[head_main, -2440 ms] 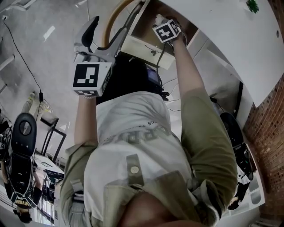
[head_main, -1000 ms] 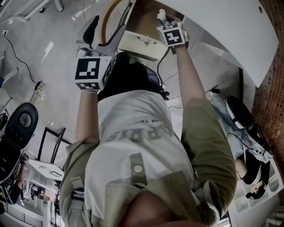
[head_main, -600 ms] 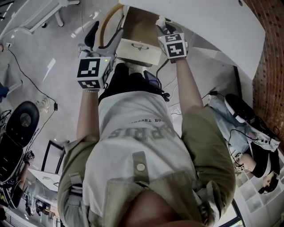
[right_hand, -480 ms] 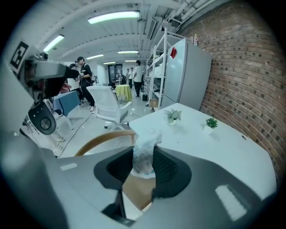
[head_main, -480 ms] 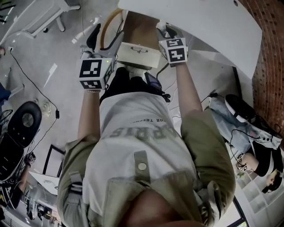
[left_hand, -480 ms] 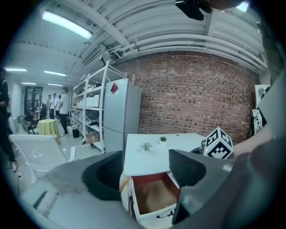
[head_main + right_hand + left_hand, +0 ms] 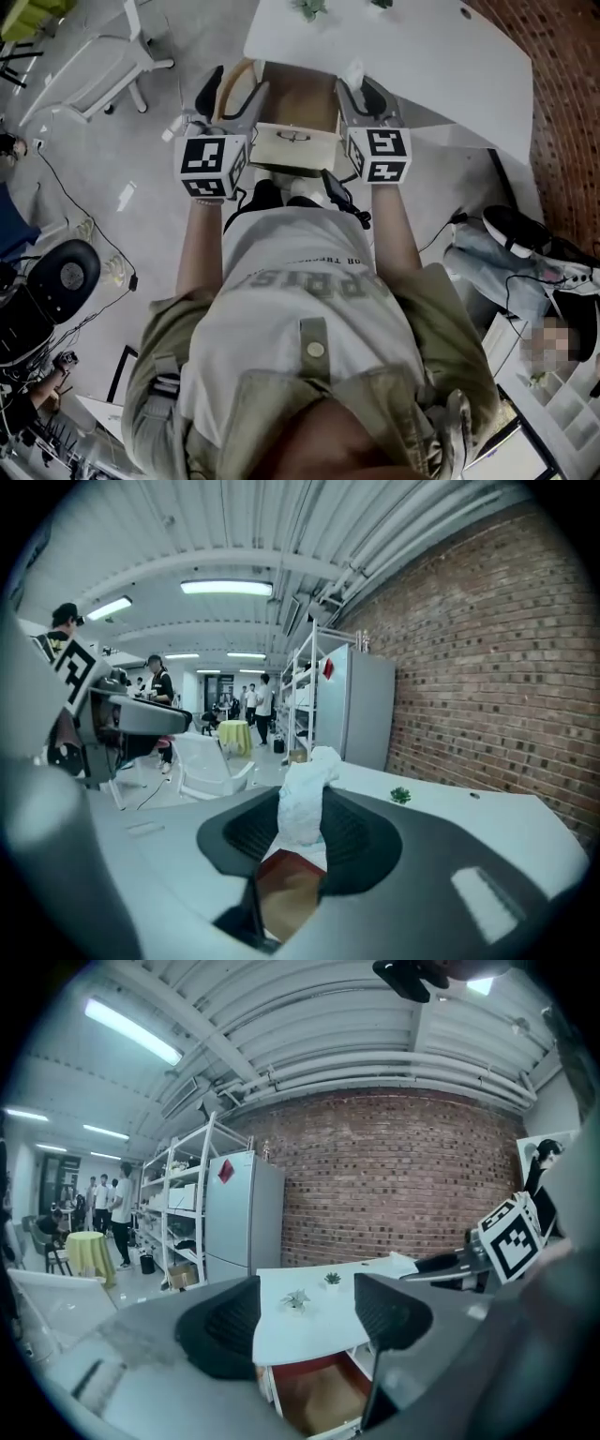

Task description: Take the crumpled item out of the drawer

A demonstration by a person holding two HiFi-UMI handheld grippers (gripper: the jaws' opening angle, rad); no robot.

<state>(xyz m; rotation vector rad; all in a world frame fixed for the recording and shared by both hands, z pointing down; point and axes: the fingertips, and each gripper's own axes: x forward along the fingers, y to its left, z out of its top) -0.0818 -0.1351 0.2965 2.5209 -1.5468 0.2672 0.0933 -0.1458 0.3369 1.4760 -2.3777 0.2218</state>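
A white crumpled item [image 7: 302,803] stands upright between the jaws of my right gripper [image 7: 302,829], which is shut on it. In the head view the crumpled item [image 7: 352,73] sticks out of the right gripper [image 7: 360,92] above the right side of the open drawer [image 7: 295,148]. The drawer's brown inside [image 7: 284,899] shows below the jaws. My left gripper [image 7: 305,1321] is open and holds nothing. It hangs over the drawer's left side as the left gripper [image 7: 232,92] in the head view.
The drawer hangs under a white table [image 7: 422,56] that bears small plants [image 7: 295,1299]. A white chair [image 7: 103,56] stands on the left and a black office chair [image 7: 61,277] lower left. A brick wall [image 7: 394,1176], fridge [image 7: 242,1213] and shelves lie beyond; people stand far off.
The head view has swung so the table and drawer sit in the middle. Both grippers have come level at the drawer's two sides. The right gripper still holds the white item.
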